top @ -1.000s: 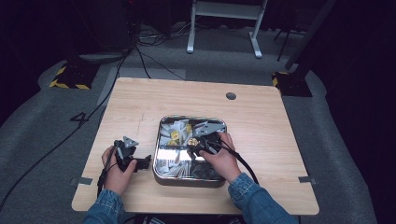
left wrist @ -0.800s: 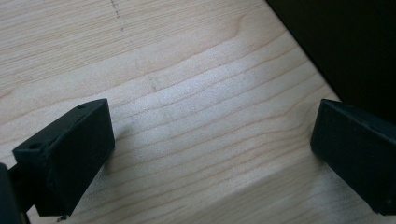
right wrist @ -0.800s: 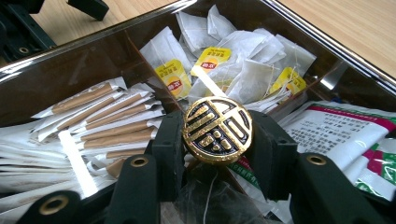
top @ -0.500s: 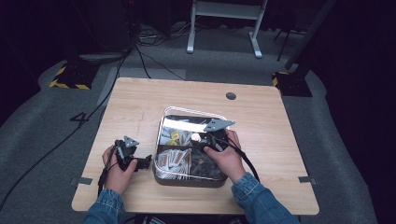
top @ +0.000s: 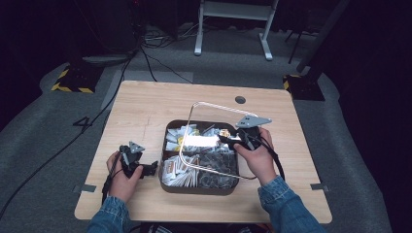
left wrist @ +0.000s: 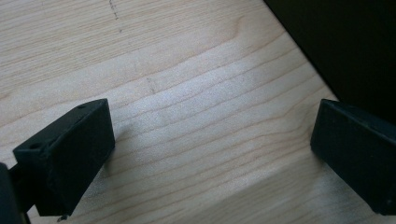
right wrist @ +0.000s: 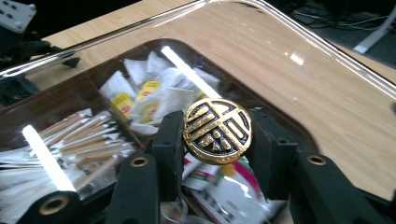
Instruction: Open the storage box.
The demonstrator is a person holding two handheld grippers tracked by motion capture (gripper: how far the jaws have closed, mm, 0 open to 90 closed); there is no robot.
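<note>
My right hand-held gripper (right wrist: 215, 135) clamps the round gold-and-black knob (right wrist: 217, 131) of a clear lid (top: 214, 121); my left hand-held gripper (left wrist: 210, 149) gapes over grainy wooden table (left wrist: 187, 93).

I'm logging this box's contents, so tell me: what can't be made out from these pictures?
- Packet printing: too small in the high view, blurred through the clear lid in the right gripper view.
- Dark right compartment: contents indistinct under lid glare, high view.
- Box near side: hidden behind the right tool and lid knob.
</note>
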